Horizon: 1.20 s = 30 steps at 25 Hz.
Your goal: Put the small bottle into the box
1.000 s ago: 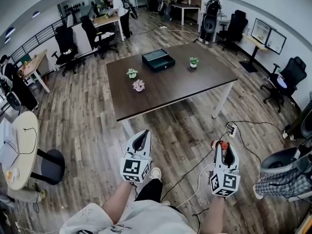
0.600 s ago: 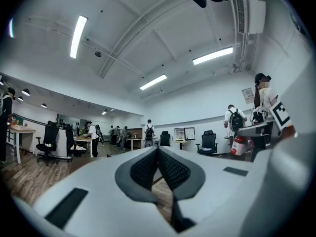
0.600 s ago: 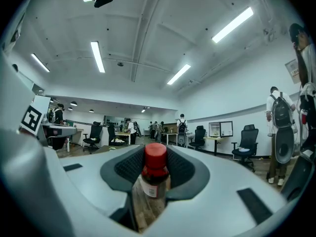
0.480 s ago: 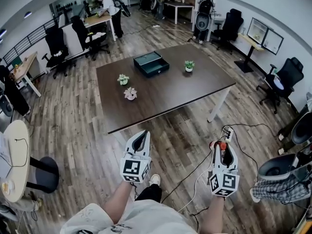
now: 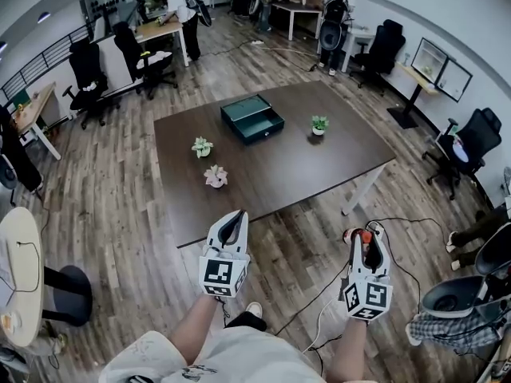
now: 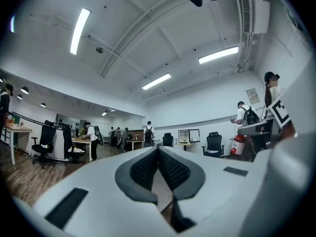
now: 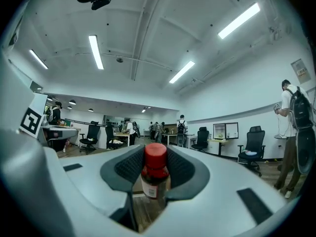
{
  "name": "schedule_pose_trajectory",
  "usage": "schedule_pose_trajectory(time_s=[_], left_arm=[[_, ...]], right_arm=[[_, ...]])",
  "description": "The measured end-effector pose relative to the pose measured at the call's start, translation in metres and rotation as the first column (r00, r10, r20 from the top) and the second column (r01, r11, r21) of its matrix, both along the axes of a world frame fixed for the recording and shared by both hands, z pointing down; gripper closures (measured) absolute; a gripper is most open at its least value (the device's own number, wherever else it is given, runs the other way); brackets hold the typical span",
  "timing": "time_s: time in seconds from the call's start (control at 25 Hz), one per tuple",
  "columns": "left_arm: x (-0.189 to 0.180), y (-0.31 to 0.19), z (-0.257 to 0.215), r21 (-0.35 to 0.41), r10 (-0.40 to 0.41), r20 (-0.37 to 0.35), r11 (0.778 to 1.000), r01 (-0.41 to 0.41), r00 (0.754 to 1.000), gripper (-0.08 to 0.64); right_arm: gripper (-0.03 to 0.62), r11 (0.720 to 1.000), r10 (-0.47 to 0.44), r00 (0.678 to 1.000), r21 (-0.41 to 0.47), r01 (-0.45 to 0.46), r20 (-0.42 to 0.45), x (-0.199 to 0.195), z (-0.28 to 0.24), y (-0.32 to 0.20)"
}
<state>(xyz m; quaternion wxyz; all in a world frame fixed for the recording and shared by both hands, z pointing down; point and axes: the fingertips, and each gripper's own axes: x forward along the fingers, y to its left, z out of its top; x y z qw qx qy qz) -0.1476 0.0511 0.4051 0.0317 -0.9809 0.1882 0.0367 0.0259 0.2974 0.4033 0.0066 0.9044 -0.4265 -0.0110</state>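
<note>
The small bottle (image 7: 156, 174), red-capped, is held upright between the jaws of the right gripper (image 5: 368, 246), short of the table's (image 5: 319, 170) near edge. The left gripper (image 5: 231, 227) is closed on nothing. The box (image 5: 252, 118) is seen open on the table's far half.

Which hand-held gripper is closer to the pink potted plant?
Left. The left hand-held gripper is at the table edge near the pink plant; the right hand-held gripper is farther right, over floor.
</note>
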Motion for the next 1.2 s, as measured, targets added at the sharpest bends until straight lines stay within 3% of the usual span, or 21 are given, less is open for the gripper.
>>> schedule_pose_trajectory(time_s=[0.6, 0.96, 1.2], left_arm=[[0.018, -0.097, 0.006, -0.024, -0.035, 0.002, 0.999, 0.035, 0.999, 0.558], [0.011, -0.142, 0.009, -0.029, -0.128, 0.004, 0.991, 0.128, 0.992, 0.558], [0.032, -0.174, 0.018, -0.019, -0.196, 0.032, 0.980, 0.197, 0.980, 0.558]], right_arm=[[0.456, 0.997, -0.067, 0.998, -0.026, 0.067, 0.002, 0.026, -0.004, -0.114], [0.456, 0.986, -0.164, 0.986, -0.027, 0.164, -0.002, 0.037, -0.001, -0.178], [0.456, 0.971, -0.239, 0.971, -0.015, 0.239, 0.006, 0.073, 0.010, -0.229]])
